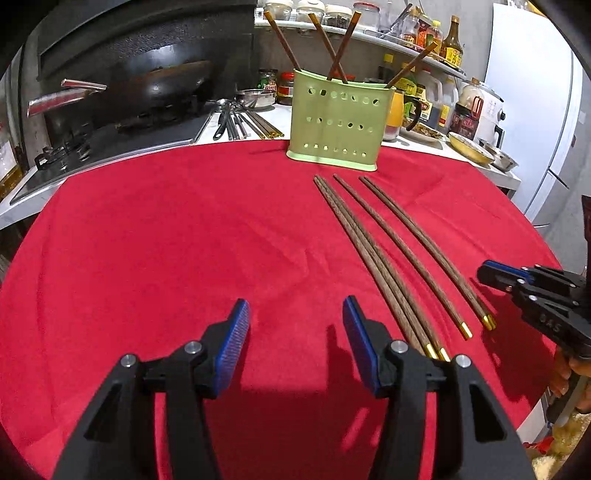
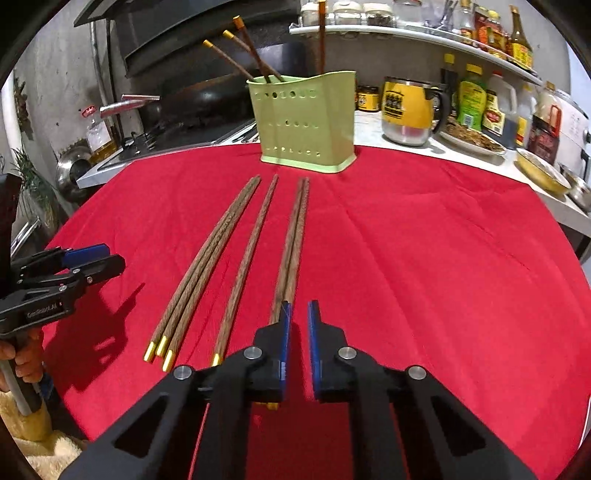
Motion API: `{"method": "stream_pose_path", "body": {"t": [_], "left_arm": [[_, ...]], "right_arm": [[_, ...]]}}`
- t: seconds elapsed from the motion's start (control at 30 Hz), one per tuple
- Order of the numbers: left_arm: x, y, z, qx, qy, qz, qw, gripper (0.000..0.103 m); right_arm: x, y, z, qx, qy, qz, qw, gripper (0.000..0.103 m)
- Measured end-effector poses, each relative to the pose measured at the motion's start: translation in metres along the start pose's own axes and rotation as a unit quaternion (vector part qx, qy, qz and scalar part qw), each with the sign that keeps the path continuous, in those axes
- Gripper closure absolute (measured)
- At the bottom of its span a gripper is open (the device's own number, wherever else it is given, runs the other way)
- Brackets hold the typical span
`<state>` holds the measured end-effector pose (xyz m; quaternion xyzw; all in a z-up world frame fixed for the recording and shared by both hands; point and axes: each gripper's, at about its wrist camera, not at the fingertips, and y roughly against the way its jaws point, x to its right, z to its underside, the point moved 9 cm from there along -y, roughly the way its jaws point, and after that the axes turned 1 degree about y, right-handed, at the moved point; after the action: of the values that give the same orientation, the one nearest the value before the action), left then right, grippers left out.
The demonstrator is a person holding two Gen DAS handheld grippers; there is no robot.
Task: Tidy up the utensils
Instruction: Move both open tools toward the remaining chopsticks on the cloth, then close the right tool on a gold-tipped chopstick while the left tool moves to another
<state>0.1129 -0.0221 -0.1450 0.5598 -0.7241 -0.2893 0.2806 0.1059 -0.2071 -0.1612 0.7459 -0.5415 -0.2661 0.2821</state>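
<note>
A green perforated utensil holder [image 1: 334, 123] [image 2: 306, 122] stands at the far edge of the red cloth with several gold-tipped wooden chopsticks upright in it. Several more chopsticks [image 1: 388, 254] [image 2: 229, 254] lie flat on the cloth in front of it, gold tips toward me. My left gripper [image 1: 295, 317] is open and empty, hovering left of them; it also shows in the right wrist view [image 2: 88, 258]. My right gripper [image 2: 299, 314] is narrowly open and empty, just above and right of the rightmost pair [image 2: 295, 236]; it shows in the left wrist view [image 1: 495, 273].
The red cloth [image 1: 166, 240] covers a round table. Behind are a gas stove with a wok [image 1: 155, 85], loose utensils [image 1: 240, 122], a yellow mug [image 2: 406, 107], sauce bottles [image 2: 480, 99], dishes [image 1: 469, 147] and a shelf of jars [image 2: 369, 14].
</note>
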Motion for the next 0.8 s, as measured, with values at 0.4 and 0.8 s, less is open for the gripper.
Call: {"method": "stream_pose_path", "body": {"t": [0.4, 0.8], "left_arm": [[0.008, -0.007, -0.005, -0.003, -0.005, 0.006, 1.0000, 0.051], [0.053, -0.027, -0.005, -0.035, -0.022, 0.056, 0.9976, 0.051]], "right_arm": [[-0.006, -0.023, 0.001, -0.031, 0.019, 0.008, 0.999, 0.093], [0.029, -0.009, 0.008, -0.032, -0.019, 0.047, 0.998, 0.096]]}}
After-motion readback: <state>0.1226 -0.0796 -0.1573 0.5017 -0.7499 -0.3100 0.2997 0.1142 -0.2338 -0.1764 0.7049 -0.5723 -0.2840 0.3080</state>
